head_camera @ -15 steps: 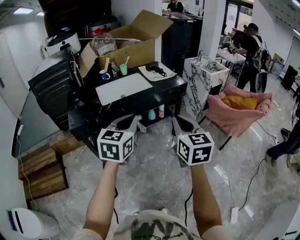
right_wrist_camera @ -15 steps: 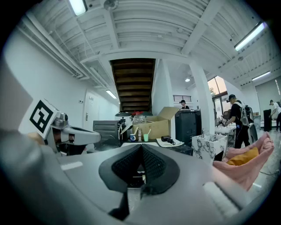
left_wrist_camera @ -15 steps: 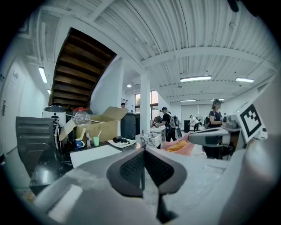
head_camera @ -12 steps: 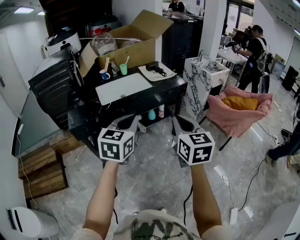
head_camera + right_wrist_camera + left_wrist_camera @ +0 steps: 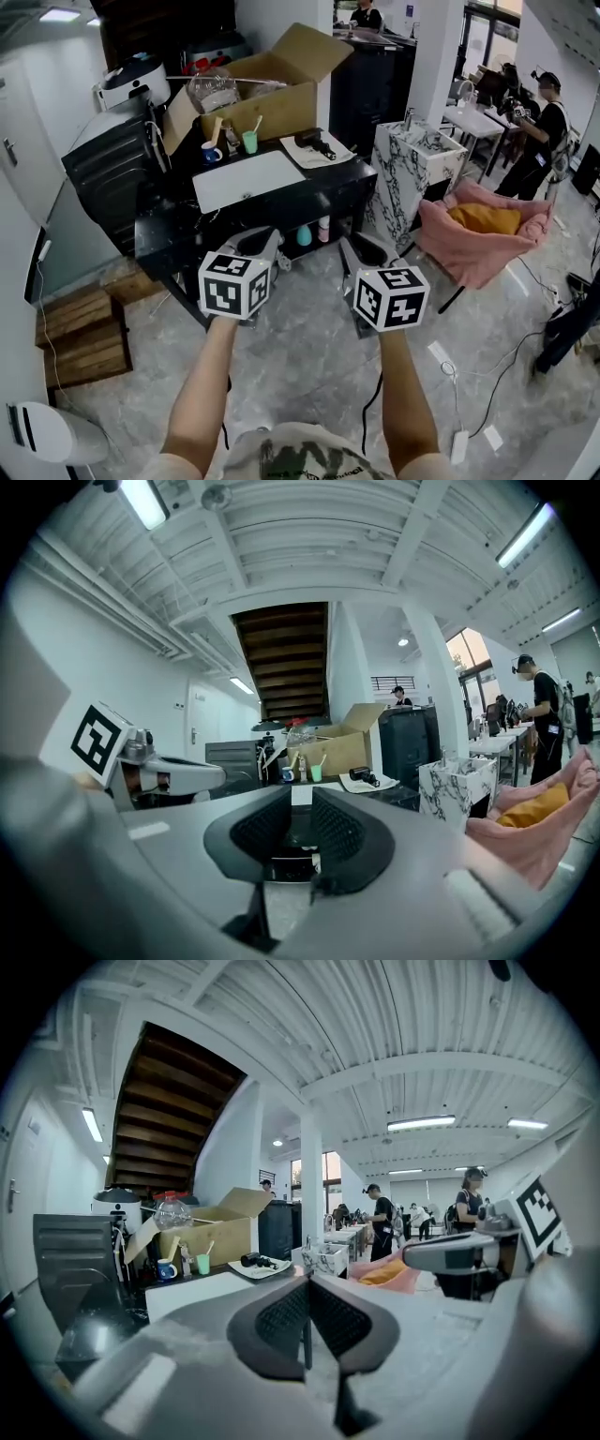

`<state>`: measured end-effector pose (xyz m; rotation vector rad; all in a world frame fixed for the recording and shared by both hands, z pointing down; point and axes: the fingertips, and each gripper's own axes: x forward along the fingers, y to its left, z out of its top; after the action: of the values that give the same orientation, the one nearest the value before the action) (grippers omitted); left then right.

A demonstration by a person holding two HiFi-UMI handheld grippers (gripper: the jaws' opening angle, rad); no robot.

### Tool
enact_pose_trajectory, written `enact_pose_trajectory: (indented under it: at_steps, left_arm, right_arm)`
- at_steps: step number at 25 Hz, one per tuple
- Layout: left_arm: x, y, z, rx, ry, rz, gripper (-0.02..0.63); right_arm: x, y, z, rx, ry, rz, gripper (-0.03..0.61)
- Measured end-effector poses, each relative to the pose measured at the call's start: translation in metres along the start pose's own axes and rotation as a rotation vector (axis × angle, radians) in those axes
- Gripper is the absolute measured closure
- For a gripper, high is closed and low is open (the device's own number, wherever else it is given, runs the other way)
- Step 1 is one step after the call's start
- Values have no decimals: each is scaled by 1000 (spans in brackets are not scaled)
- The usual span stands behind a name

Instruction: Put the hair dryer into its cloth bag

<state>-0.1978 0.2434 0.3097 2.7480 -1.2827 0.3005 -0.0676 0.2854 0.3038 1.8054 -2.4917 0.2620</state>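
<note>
Standing back from the black table (image 5: 349,180), the person holds both grippers out, well apart from it. Left gripper (image 5: 307,1290): jaws pressed together, nothing between. Right gripper (image 5: 300,803): jaws slightly spread, empty. Hair dryer (image 5: 312,142) lies on pale cloth bag (image 5: 328,155) on the table, near cardboard box (image 5: 272,98).

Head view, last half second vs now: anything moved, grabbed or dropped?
Only the bystander at far right walked further right. Nothing grabbed or released. The left gripper and right gripper stay empty in front of the table. The hair dryer lies there as before.
</note>
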Motion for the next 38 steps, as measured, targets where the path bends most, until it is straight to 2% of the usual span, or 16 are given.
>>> enact_pose_trajectory:
  at_steps: [2, 5, 8, 15, 17, 23, 30, 38]
  left_arm:
    - [6, -4, 3, -4, -5, -2, 604]
    - [15, -10, 6, -15, -6, -9, 555]
    - [24, -12, 7, -41, -6, -7, 533]
    - [45, -17, 14, -36, -3, 15, 497]
    - [48, -16, 16, -35, -7, 24, 465]
    - [61, -10, 21, -35, -18, 25, 425]
    - [91, 22, 19, -68, -25, 22, 399]
    - [152, 74, 26, -62, -22, 15, 365]
  right_arm:
    - [2, -5, 1, 2, 5, 12, 505]
    - [6, -13, 2, 4, 11, 32, 479]
    - [9, -20, 5, -1, 16, 52, 452]
    - [14, -44, 12, 8, -6, 59, 375]
    - [17, -48, 15, -1, -3, 65, 342]
    - [28, -59, 23, -24, -4, 59, 264]
    - [64, -71, 19, -35, 23, 62, 238]
    - [132, -102, 26, -29, 35, 36, 221]
